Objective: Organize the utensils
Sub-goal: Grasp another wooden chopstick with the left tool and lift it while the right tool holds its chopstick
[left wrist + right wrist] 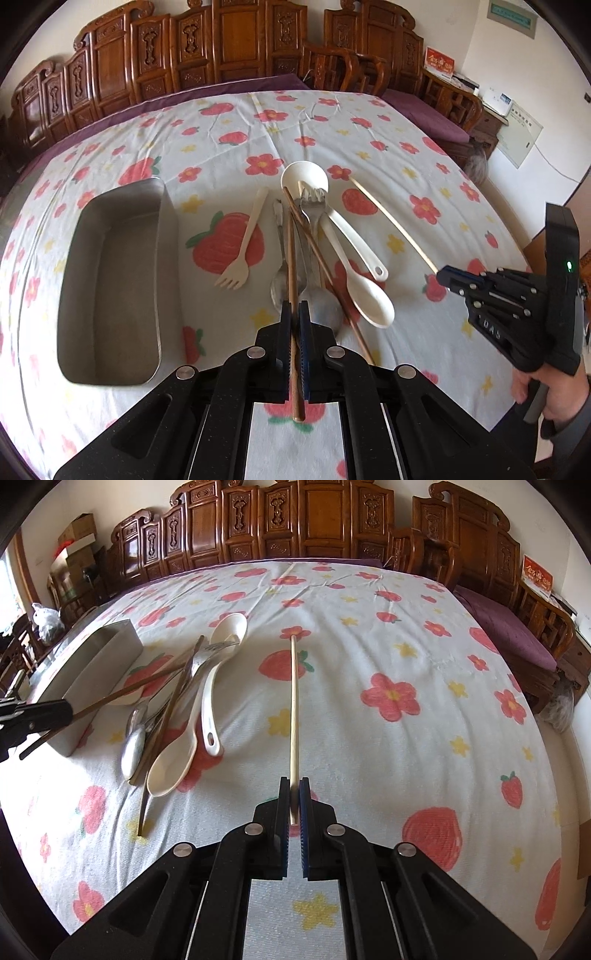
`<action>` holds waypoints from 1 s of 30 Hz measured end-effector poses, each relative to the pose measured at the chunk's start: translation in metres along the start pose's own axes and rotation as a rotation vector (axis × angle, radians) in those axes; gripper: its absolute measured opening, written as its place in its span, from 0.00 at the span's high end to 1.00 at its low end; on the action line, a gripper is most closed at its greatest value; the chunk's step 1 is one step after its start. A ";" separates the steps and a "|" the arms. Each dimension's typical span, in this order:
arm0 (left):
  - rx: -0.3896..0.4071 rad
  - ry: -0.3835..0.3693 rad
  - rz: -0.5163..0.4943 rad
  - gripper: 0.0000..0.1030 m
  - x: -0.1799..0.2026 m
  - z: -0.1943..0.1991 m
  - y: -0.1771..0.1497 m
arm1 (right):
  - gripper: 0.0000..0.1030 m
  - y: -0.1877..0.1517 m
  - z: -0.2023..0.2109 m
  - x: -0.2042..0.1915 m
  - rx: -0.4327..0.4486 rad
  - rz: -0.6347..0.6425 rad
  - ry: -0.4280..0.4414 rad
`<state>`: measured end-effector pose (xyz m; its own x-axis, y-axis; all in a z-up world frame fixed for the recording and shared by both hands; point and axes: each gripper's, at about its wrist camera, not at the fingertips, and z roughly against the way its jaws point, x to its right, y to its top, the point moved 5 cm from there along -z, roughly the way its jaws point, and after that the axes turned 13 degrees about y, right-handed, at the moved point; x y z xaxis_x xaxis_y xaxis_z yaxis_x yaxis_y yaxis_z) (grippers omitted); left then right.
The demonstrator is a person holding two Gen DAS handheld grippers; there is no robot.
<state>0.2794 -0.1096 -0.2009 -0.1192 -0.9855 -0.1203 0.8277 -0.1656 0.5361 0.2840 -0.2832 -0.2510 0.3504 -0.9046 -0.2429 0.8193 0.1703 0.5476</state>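
Note:
My left gripper (294, 308) is shut on a dark brown chopstick (291, 258), whose far end lies over the utensil pile. The pile holds a second brown chopstick (325, 273), a metal fork (312, 205), a metal spoon (321, 306), a white ladle (304, 177) and a white spoon (369, 295). A pale wooden fork (240, 254) lies apart on the left. My right gripper (294, 788) is shut on a light bamboo chopstick (293, 701) that points away over the cloth. The right wrist view shows the left gripper (55, 712) with the brown chopstick (122, 692) lifted at its near end.
A bare metal tray (110, 280) stands left of the pile, seen as a grey box (92, 679) in the right wrist view. A flowered cloth (406, 646) covers the table. Carved wooden chairs (221, 48) line the far edge. A hand (554, 398) holds the right gripper (445, 275).

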 end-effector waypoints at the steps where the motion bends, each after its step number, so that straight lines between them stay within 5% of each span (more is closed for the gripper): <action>1: 0.006 0.005 0.000 0.98 -0.002 0.003 -0.002 | 0.95 0.000 0.001 -0.001 0.001 0.002 0.002; 9: 0.038 0.005 0.009 1.00 -0.010 0.021 -0.007 | 0.95 0.001 0.001 -0.009 0.003 0.015 0.009; 15: -0.023 0.018 -0.029 1.00 -0.003 0.001 -0.016 | 0.95 0.000 0.000 -0.010 0.002 0.015 0.009; 19: -0.046 0.031 -0.062 0.71 0.006 -0.014 -0.027 | 0.95 0.000 0.000 -0.008 0.002 0.008 0.010; 24: -0.093 0.038 -0.102 0.72 0.017 -0.038 -0.037 | 0.95 0.001 0.000 -0.007 0.002 0.007 0.015; 30: -0.110 0.042 -0.134 0.94 0.023 -0.051 -0.037 | 0.95 0.002 0.002 -0.005 0.006 -0.001 0.019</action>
<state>0.2738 -0.1244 -0.2665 -0.2115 -0.9523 -0.2202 0.8612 -0.2881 0.4187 0.2828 -0.2791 -0.2472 0.3585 -0.8970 -0.2584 0.8167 0.1673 0.5523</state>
